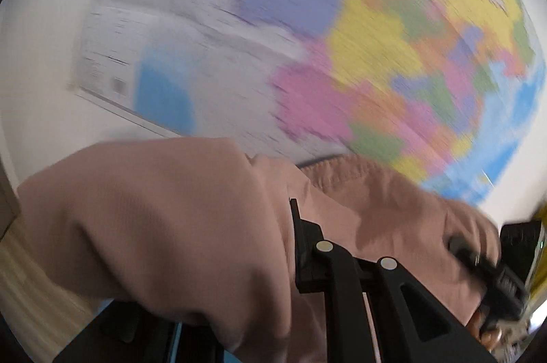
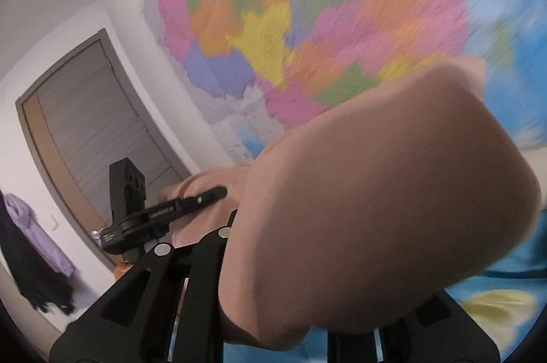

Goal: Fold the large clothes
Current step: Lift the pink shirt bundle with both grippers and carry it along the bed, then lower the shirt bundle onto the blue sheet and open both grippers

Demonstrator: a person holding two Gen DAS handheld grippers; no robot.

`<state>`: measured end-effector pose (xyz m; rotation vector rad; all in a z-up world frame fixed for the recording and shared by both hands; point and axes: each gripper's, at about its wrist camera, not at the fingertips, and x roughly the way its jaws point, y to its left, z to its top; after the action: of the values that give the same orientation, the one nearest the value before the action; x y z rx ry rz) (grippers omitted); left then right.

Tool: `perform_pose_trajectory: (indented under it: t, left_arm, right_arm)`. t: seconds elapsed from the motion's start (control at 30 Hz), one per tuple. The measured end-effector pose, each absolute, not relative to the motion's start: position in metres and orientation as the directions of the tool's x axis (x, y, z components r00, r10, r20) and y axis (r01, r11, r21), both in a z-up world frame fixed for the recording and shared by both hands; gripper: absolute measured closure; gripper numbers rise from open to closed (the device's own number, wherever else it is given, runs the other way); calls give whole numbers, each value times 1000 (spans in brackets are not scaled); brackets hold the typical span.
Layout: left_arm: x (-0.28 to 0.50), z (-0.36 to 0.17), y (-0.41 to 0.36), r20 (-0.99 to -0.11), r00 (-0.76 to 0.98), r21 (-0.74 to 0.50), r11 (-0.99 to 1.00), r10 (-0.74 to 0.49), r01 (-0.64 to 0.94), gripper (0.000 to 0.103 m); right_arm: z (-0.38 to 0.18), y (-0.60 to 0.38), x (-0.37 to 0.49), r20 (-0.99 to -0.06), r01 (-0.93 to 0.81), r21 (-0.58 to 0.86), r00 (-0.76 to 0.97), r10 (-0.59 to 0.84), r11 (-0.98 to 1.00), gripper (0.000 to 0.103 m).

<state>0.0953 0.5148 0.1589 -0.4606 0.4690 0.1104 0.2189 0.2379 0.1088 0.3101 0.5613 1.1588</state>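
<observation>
1. A pink garment point(image 1: 164, 226) is being held up in the air in front of a wall map point(image 1: 376, 38), and both wrist views are being filled by it.
2. The left gripper point(image 1: 301, 246) is being kept clenched on a fold of the garment; its jaws are nearly closed and cloth is being draped over and around them.
3. In the left wrist view, the right gripper point(image 1: 478, 260) is being seen at the right edge, with its fingers pressed into the same cloth.
4. The right gripper point(image 2: 229, 236) is being kept clamped on the garment point(image 2: 393, 209); a large bulge of cloth is being hung over its right finger, which is hidden.
5. In the right wrist view, the left gripper point(image 2: 191, 202) is being seen at the left, gripping the garment's far part.
6. The cloth is being stretched between the two grippers, which are near each other.
7. A grey door point(image 2: 92, 123) is being shown in the wall left of the map point(image 2: 324, 21), with a purple and black coat point(image 2: 37, 253) being hung beside it.
8. A blue patterned sheet point(image 2: 495, 287) is being glimpsed below the garment.
9. The map is being blurred in both views.
</observation>
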Motion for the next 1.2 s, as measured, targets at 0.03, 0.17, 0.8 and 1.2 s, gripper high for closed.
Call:
perform_pose_trajectory:
  t: [0.03,0.17,0.8,1.2]
  left_arm:
    - [93,150,529,-456,890,-392,890,31,-232,91]
    - [85,73,586,-532,840,-399,841,111,-364,89]
    - [73,-31,625,-707,707,-468,735,22,-491,68]
    - [24,13,598,-763,596,-216,771,250,-599,37]
  right_arm:
    - [100,252,219,-269,-779,501,273,924,377,88]
    - [27,311,220,-405,-766,507,192,894,394,88]
    - [-76,259,227,-596,-592,635,33,802,496,96]
    - [-43,241,203,-718,-655,423,179,673,626,53]
